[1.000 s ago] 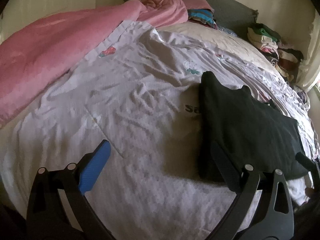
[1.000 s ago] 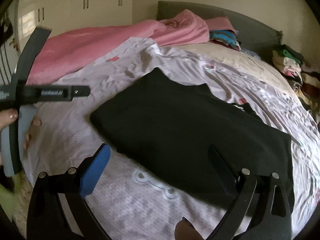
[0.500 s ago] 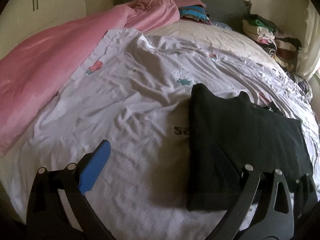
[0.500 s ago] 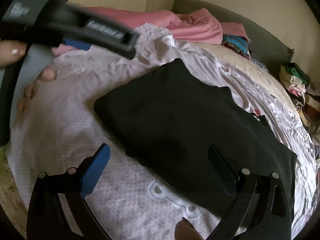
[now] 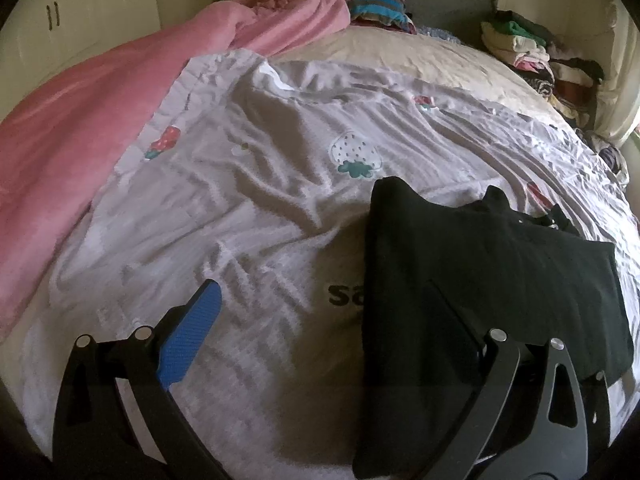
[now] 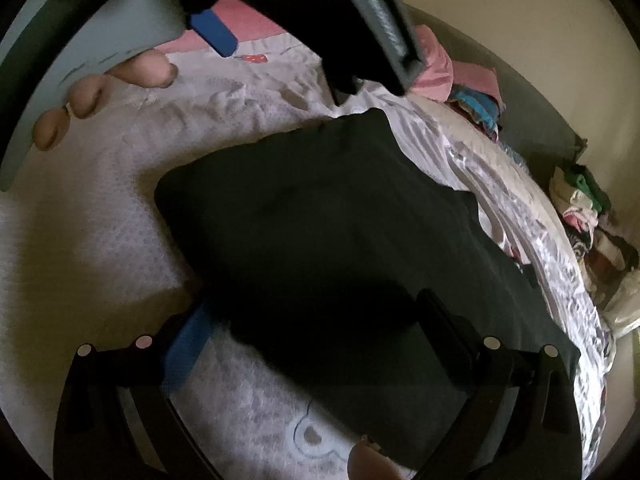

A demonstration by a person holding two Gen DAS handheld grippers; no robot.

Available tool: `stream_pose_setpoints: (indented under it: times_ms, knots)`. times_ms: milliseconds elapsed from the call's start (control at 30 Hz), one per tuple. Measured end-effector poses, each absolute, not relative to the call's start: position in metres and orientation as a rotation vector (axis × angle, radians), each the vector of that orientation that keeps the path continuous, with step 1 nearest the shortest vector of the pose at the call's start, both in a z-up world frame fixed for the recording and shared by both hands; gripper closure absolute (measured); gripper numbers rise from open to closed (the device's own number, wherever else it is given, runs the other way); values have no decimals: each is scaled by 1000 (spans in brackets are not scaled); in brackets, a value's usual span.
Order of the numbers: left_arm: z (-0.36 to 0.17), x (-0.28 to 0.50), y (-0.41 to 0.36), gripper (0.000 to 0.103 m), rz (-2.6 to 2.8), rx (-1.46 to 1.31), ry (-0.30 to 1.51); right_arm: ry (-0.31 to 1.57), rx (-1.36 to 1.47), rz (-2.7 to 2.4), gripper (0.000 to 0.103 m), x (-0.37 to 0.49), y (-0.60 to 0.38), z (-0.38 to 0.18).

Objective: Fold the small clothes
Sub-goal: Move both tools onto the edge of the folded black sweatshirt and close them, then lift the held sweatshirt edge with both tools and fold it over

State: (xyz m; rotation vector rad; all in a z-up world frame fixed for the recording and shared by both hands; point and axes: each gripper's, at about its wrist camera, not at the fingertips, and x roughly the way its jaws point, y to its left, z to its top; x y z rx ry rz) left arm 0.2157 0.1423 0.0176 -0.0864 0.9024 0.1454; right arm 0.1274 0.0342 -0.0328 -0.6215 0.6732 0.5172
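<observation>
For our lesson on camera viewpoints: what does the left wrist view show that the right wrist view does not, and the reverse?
Only the left wrist view shows the white wardrobe doors and the outlined strawberry print.

Only the right wrist view shows the left gripper seen from outside, the hand holding it, and a bear print.

Both show the folded black garment, the pink blanket, the clothes pile, and open jaws.
</observation>
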Motion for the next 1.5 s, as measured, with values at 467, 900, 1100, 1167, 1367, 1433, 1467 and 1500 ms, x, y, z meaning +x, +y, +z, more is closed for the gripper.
stream_pose_setpoints:
  times_ms: [467, 900, 1100, 1167, 1367, 1433, 1467, 1500]
  knots:
    - [0, 240, 147, 10, 123, -152, 968, 612, -587, 493, 40, 151, 39, -25]
    - [-2, 261, 132, 10, -16, -313, 1044, 462, -482, 512, 86, 126, -1, 16]
    - [8, 264, 116, 32, -88, -393, 1001, 430, -431, 495, 86, 122, -22, 29]
    - [12, 264, 107, 56, -115, -393, 999, 422, -416, 488, 86, 118, -28, 31]
    - [34, 256, 75, 85, -148, -319, 953, 403, -354, 461, 87, 111, -45, 38]
    - [41, 252, 68, 85, -154, -309, 933, 387, -334, 449, 87, 103, -51, 41]
    - [46, 250, 63, 85, -160, -303, 925, 380, -323, 441, 87, 99, -54, 42]
    - [49, 249, 61, 85, -163, -297, 920, 377, -313, 436, 88, 98, -57, 44]
